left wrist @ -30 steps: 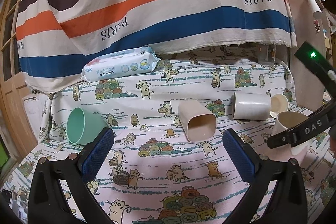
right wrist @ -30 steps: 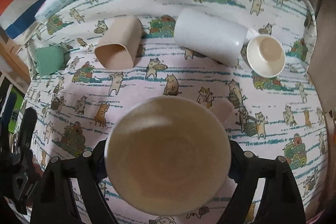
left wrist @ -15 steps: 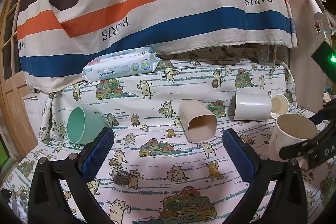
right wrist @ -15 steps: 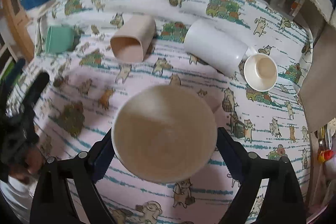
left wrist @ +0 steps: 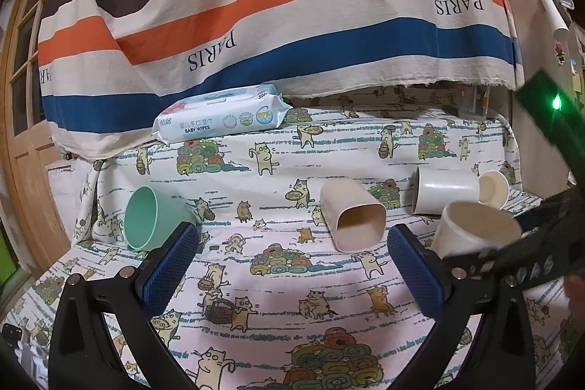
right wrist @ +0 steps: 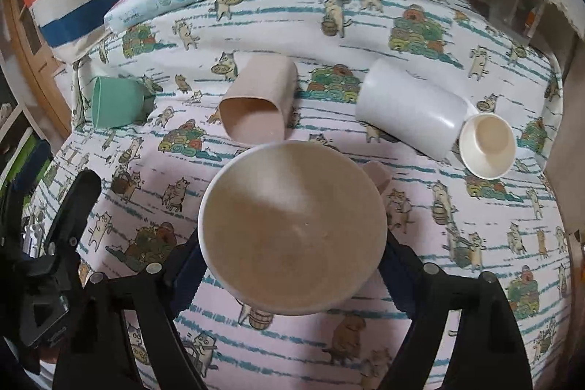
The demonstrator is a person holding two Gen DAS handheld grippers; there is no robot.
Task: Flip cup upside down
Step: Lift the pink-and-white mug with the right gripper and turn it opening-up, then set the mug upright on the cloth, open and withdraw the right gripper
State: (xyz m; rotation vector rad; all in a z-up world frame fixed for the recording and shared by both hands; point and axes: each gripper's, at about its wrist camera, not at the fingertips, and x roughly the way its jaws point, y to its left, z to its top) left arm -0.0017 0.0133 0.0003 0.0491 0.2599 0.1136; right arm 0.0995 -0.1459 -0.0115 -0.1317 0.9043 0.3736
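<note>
Right wrist view shows the right gripper (right wrist: pixel 292 265) with its jaws closed on the cream cup (right wrist: pixel 292 229), one pad on each side of the wall. The mouth of the cup faces the camera, so we look straight into the brown inside, and its handle (right wrist: pixel 378 174) sticks out at the upper right of the rim. Compared with one second ago, the cup sits higher in the frame and more of the cat-print cloth (right wrist: pixel 438 280) is visible under it; in the left wrist view the cup (left wrist: pixel 475 233) now leans, mouth turned toward the upper right, where half a second ago it stood almost upright. I judge that the cup is lifted from the bench and the turning has only begun; the mouth must still go fully downward before it can be set down.

Left gripper (left wrist: pixel 292 258) has its blue-padded jaws wide apart and holds nothing, low in its own frame.

Farther out on the cloth lie a beige square cup (right wrist: pixel 256 105) on its side, a white cup (right wrist: pixel 413 108) on its side touching a small cream cup (right wrist: pixel 488 145), and a green cup (right wrist: pixel 113 101) at the left edge. A pack of baby wipes (left wrist: pixel 219 119) rests at the back under the striped fabric (left wrist: pixel 256 6).
</note>
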